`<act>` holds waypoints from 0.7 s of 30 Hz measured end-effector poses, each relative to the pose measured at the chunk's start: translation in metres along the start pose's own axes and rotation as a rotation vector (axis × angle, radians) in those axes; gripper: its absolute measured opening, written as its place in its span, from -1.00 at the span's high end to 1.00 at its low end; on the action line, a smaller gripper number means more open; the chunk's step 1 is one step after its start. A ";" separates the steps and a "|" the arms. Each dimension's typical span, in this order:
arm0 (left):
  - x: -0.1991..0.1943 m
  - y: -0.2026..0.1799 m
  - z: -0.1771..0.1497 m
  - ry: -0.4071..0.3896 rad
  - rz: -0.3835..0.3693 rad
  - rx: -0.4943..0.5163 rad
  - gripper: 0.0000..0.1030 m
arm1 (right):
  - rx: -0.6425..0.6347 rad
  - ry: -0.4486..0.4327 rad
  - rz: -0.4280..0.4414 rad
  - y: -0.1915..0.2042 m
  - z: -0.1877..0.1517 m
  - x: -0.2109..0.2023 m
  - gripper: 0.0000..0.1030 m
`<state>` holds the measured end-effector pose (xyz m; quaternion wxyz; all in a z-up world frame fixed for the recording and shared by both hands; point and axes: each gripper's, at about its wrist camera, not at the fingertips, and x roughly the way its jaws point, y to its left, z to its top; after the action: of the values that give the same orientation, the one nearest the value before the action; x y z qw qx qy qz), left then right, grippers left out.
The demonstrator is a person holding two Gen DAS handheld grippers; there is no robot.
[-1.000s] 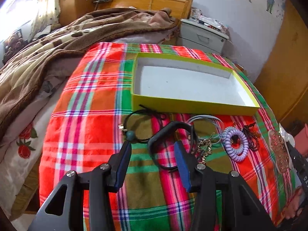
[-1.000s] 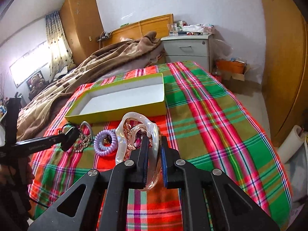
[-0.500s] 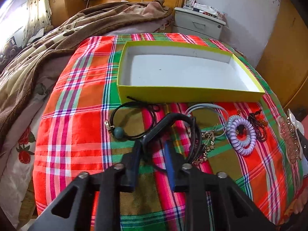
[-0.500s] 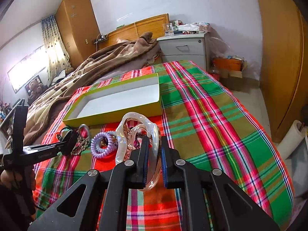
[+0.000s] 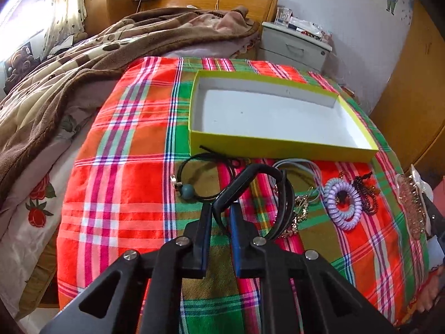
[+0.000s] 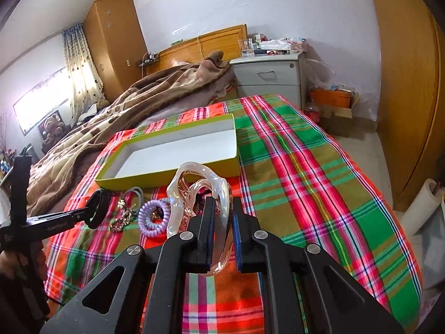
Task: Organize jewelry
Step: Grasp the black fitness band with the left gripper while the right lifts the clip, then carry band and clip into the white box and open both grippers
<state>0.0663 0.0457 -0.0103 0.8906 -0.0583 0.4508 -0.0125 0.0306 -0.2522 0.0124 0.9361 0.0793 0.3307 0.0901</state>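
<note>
Left wrist: plaid cloth (image 5: pixel 133 172) on bed, jaws clamp black band (image 5: pixel 250 178); right's clamp clear clip (image 6: pixel 219 194).

Glossy translucent hair clip (image 6: pixel 200 194), woven plaid cloth (image 6: pixel 292 183)

A plaid cloth (image 5: pixel 133 144) in red, green, olive and pink, crossed by white and blue stripes, was seen under a box (image 5: pixel 278 142) with yellow-green walls and a white inside. Just in front of the box, a black cord bracelet (image 5: pixel 205 178) with a teal bead, a black bangle (image 5: pixel 261 192) and a lilac coil tie (image 5: pixel 343 204) were noted. A clear, pink-tinted clip (image 6: pixel 200 194) was seen before the box. Behind the box, a brown spotted blanket (image 5: pixel 91 53) was seen; beside the cloth, a white sheet (image 5: pixel 27 208) printed with red roses.
</note>
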 end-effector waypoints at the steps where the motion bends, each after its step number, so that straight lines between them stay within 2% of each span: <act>1: -0.002 0.001 0.001 -0.004 0.002 -0.003 0.74 | -0.003 -0.002 0.002 0.001 0.001 0.000 0.77; 10: -0.020 0.007 0.021 -0.050 0.015 -0.018 0.74 | -0.031 -0.018 -0.002 0.009 0.025 0.008 0.77; 21: -0.008 0.004 0.068 -0.075 0.014 -0.025 0.73 | -0.071 -0.010 -0.021 0.014 0.072 0.048 0.77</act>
<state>0.1166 0.0567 0.0354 0.9062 -0.0667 0.4176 0.0015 0.1109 -0.2340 0.0416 0.9408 0.0431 0.3235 0.0916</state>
